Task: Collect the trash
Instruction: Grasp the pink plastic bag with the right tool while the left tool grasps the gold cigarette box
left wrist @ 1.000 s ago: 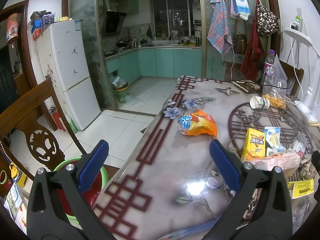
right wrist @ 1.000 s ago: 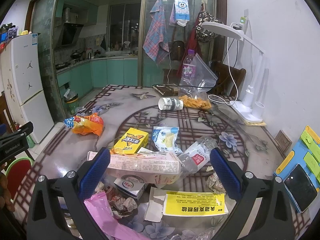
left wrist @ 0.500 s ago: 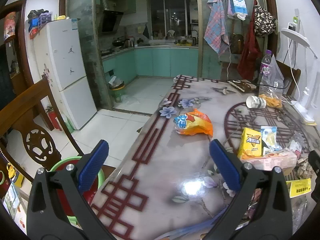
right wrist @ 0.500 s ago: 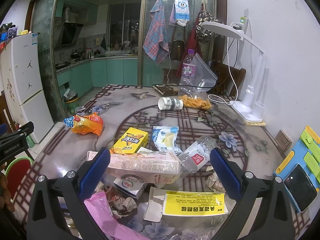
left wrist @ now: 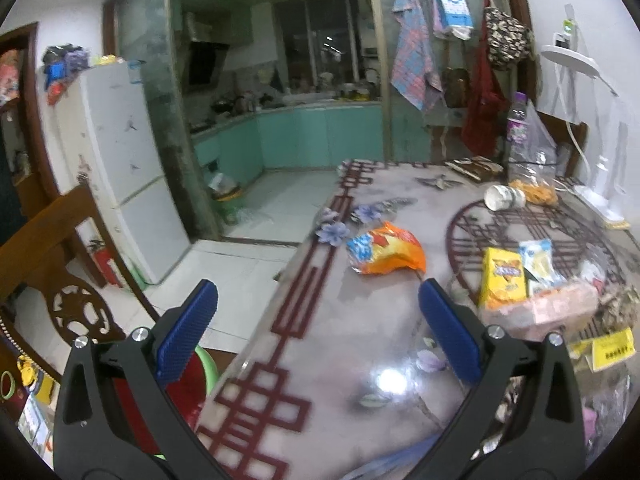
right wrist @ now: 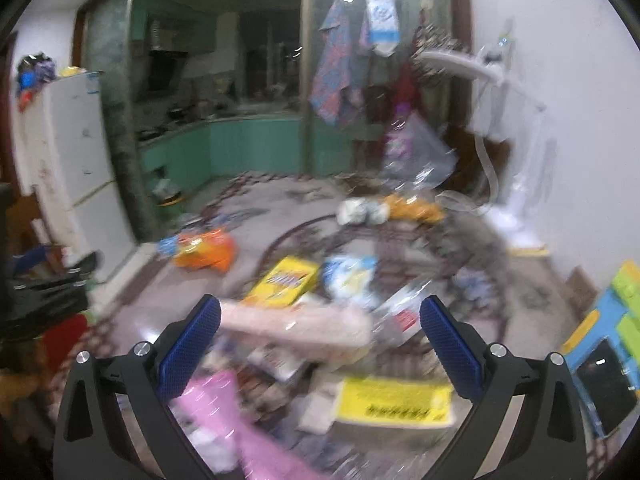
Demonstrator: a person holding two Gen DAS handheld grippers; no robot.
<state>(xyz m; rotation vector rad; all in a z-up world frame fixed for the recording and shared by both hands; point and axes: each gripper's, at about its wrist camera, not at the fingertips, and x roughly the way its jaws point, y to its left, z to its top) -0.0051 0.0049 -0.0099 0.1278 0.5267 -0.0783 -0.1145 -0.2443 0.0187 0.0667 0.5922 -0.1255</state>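
Trash lies on the patterned table [left wrist: 328,352]. An orange snack bag [left wrist: 386,252] lies ahead of my open, empty left gripper [left wrist: 318,316]. A yellow carton [left wrist: 502,278] and a pale wrapper [left wrist: 538,258] lie to its right. In the blurred right wrist view my right gripper [right wrist: 320,330] is open and empty over a long pink box [right wrist: 296,326]. Around it lie the yellow carton [right wrist: 286,280], a blue-white wrapper [right wrist: 350,276], a pink bag [right wrist: 224,412], a yellow slip [right wrist: 394,404], the orange bag [right wrist: 204,248] and a tipped paper cup [right wrist: 362,212].
A white desk lamp [right wrist: 516,200] stands at the table's right edge by the wall. A clear bag with a bottle [left wrist: 524,148] stands at the far side. A wooden chair [left wrist: 52,264] and a red-green bin [left wrist: 188,384] stand left of the table. A phone [right wrist: 606,384] lies right.
Both views have shifted and blurred; the right gripper is moving. The left gripper has swung slightly right and back from the table. Both stay open and empty.
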